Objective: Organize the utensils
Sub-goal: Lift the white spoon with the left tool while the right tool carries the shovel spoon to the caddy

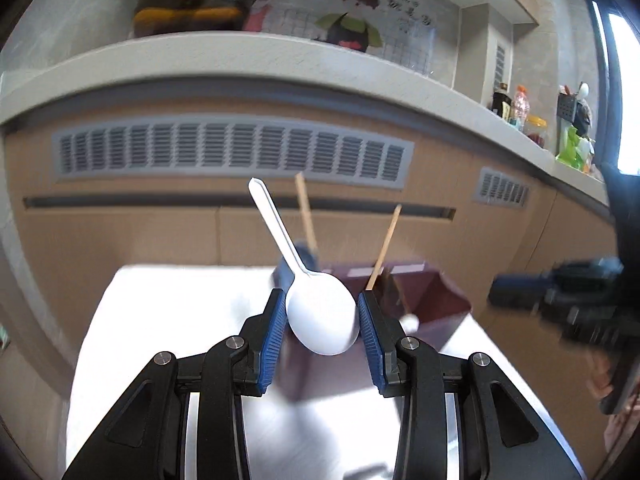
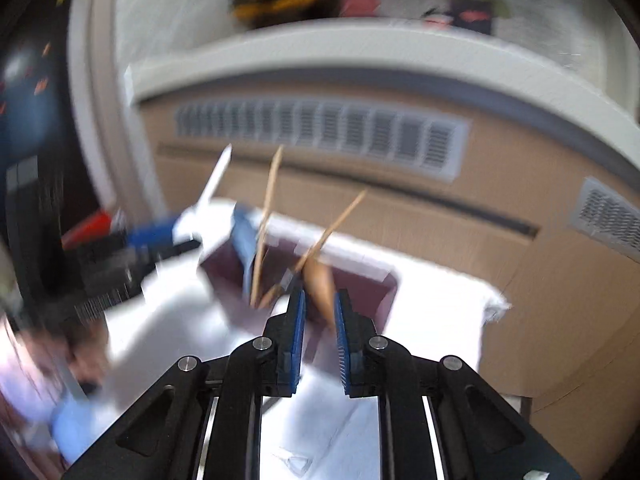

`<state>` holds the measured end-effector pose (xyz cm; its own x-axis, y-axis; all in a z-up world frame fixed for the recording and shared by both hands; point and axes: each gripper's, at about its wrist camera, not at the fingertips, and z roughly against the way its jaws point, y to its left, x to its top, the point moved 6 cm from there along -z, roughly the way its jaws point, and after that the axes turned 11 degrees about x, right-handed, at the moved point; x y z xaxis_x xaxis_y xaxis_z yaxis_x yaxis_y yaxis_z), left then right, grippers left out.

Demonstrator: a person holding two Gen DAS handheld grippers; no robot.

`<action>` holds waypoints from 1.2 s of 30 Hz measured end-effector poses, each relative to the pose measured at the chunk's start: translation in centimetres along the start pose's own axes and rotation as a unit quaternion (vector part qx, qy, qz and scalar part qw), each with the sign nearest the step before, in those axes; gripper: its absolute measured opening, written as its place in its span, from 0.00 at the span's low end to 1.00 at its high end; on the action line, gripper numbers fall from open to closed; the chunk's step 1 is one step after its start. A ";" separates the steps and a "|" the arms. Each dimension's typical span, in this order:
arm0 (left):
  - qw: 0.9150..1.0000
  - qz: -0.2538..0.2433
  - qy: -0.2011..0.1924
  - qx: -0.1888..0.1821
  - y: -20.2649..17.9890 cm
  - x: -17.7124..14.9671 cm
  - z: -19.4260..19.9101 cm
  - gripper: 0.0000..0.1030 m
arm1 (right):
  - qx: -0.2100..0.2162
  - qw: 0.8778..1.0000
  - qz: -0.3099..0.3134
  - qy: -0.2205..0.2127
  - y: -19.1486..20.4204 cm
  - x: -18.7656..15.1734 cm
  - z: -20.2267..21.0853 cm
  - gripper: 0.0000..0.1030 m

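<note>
My left gripper [image 1: 322, 300] is shut on the bowl of a white plastic spoon [image 1: 320, 320], whose handle slants up and to the left. Just behind it stands a dark maroon utensil box [image 1: 436, 296] with two wooden chopsticks [image 1: 306, 212] sticking up out of it. In the blurred right wrist view, my right gripper [image 2: 319, 296] pinches a brown wooden spoon [image 2: 320, 280] over the box [image 2: 372, 292], its jaws almost together. A chopstick [image 2: 268, 208] leans in the box beside it. The right gripper [image 1: 516, 292] hangs to the right of the box, and the left gripper [image 2: 156, 236] to its left.
The box sits on a white table [image 1: 168, 320] in front of a tan cabinet with grey vent grilles [image 1: 232, 152]. A pale countertop [image 1: 240, 56] above carries a dark pot [image 1: 192, 0] and bottles [image 1: 520, 108] at the right. A person's sleeve [image 2: 36, 380] shows at lower left.
</note>
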<state>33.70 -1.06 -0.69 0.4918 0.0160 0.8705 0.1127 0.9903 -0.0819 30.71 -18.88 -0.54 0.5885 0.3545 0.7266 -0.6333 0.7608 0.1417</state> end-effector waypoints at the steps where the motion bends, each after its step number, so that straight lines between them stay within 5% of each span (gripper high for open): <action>1: 1.000 -0.001 0.008 0.003 0.5 -0.8 0.5 0.37 | 0.031 0.999 0.018 0.025 1.2 -1.1 -1.1 0.25; 4: 0.999 -0.004 0.027 0.016 1.8 -3.0 2.2 0.37 | 0.103 0.989 0.068 0.084 4.9 -4.2 -4.1 0.52; 8: 0.998 -0.003 0.063 0.019 2.9 -6.0 3.5 0.37 | 0.128 0.971 0.136 0.151 8.0 -7.4 -7.5 0.52; 15: 0.996 0.021 0.091 0.005 3.6 -9.0 4.9 0.37 | 0.151 0.955 0.124 0.224 7.3 -9.1 -11.5 0.52; 19: 0.996 0.019 0.092 -0.003 3.2 -9.4 5.6 0.37 | 0.133 0.956 0.131 0.227 7.5 -9.5 -11.9 0.48; 23: 0.995 0.020 0.093 -0.008 2.9 -9.2 6.0 0.37 | 0.107 0.966 0.084 0.220 7.2 -9.3 -10.9 0.28; 25: 0.996 0.020 0.091 -0.008 2.8 -9.1 6.3 0.37 | 0.107 0.974 0.051 0.192 6.7 -9.1 -9.3 0.08; 31: 0.995 0.021 0.093 -0.017 2.1 -9.0 6.7 0.37 | 0.099 0.986 -0.012 0.136 5.1 -9.9 -4.9 0.06; 36: 0.995 0.020 0.093 -0.021 1.7 -9.0 6.9 0.37 | 0.078 0.986 0.039 0.139 5.6 -10.6 -4.4 0.18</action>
<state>23.54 1.46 -5.30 0.6478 0.0259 0.7614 0.1240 0.9825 -0.1390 23.20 -16.00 -10.39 0.6371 0.5604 0.5292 -0.7386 0.6401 0.2113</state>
